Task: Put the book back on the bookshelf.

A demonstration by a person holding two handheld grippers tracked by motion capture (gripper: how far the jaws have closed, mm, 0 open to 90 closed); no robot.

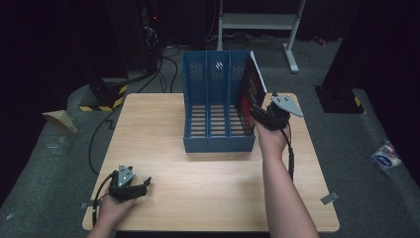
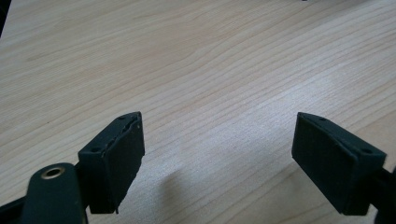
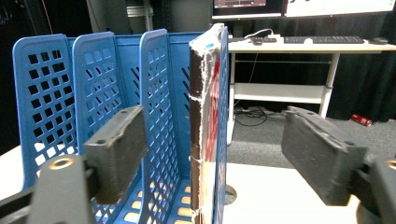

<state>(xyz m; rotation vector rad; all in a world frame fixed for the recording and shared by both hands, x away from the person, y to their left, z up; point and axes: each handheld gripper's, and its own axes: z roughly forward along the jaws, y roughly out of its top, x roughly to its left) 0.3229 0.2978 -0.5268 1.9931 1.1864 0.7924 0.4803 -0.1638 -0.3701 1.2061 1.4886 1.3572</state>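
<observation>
Nearest the person, toward the front left corner of the pale wooden table and well apart from the blue plastic three-slot file rack, the left gripper rests low over bare wood; in the left gripper view its jaws stand wide apart with nothing but wood grain between them, and the black pads touch no object; farther in, the rack stands upright near the middle of the table, its open front facing the person, its back and dividers perforated, its floor slatted; the left and middle slots show only their slatted floors, while the right-hand slot holds a thin dark-covered book with red on its cover, standing on edge and leaning against the rack's right wall, its top rising a little above the rack; at the rack's right front corner the right gripper is held up by the right hand, the forearm reaching in from the bottom edge; in the right gripper view the book shows its worn spine edge standing between the two jaws, and the jaws are parted, one pad on the rack side and the other clear of it on the outer side, with a visible gap between each pad and the book, so nothing is clamped; beyond the rack, off the table, a white desk frame stands on the dark floor.
</observation>
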